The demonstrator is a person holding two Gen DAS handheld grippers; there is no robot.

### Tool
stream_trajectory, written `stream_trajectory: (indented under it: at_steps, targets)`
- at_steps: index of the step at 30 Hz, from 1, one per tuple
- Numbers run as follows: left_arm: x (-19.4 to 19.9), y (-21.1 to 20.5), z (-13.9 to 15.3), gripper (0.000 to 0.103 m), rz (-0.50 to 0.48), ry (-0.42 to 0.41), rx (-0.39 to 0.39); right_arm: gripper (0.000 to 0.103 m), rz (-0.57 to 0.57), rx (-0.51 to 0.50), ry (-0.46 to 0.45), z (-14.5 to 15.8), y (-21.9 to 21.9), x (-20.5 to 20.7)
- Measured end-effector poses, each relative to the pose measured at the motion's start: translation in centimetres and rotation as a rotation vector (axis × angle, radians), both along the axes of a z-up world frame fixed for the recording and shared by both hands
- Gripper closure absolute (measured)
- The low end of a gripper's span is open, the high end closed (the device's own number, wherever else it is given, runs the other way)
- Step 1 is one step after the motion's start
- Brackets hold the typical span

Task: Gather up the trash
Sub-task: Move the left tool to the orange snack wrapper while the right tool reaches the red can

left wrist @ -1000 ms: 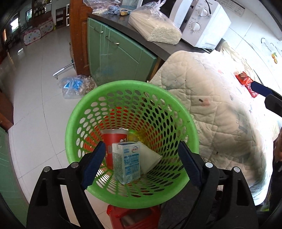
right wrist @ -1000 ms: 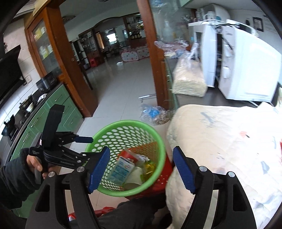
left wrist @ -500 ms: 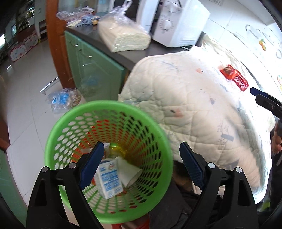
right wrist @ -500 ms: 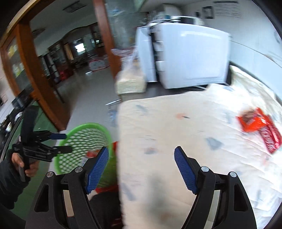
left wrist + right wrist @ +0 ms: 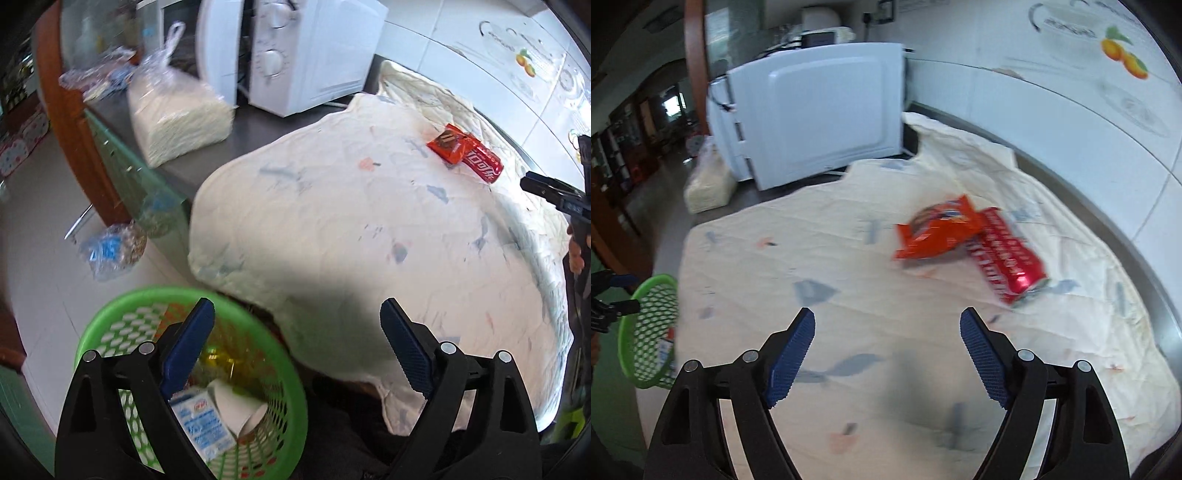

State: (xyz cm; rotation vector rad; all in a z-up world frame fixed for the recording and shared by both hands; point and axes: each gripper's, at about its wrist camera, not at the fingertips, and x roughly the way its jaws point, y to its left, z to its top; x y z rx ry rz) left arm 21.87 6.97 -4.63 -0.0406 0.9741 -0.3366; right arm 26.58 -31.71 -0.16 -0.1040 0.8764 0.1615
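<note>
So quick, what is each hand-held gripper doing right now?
Left hand-held gripper: open, holding nothing, above the green plastic mesh basket.
Right hand-held gripper: open, holding nothing.

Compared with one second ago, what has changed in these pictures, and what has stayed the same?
Both grippers swung away from the green basket toward the quilted cloth. The right gripper now faces the orange wrapper and red can; the left gripper hangs over the cloth's edge. Nothing was grasped or released. Both jaws stay open; the basket's trash is unchanged.
</note>
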Motion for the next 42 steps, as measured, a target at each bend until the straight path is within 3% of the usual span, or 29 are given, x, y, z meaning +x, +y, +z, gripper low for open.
stream_trajectory:
  at_steps: [9, 18, 30, 40, 42]
  targets:
    - [4.0, -5.2, 0.9, 0.013, -0.088, -0.018, 0.032, 0.024, -0.073, -0.088, 0.061, -0.8, -5.9, 4.8]
    - [8.1, -11.0, 1.2, 0.013, -0.188, -0.039, 0.075, 0.022, -0.065, -0.138, 0.131, -2.6, -8.5, 9.2]
    - [13.3, -19.7, 2.8, 0.009, -0.349, -0.088, 0.078, 0.022, -0.015, -0.166, 0.2, -5.5, -9.3, 14.1]
    - [16.3, -24.7, 2.5, 0.009, -0.436, -0.094, 0.076, 0.023, 0.008, -0.146, 0.209, -6.9, -10.0, 15.1]
    - [16.8, -25.2, 2.4, 0.009, -0.444, -0.092, 0.069, 0.027, 0.013, -0.146, 0.211, -7.0, -9.9, 15.2]
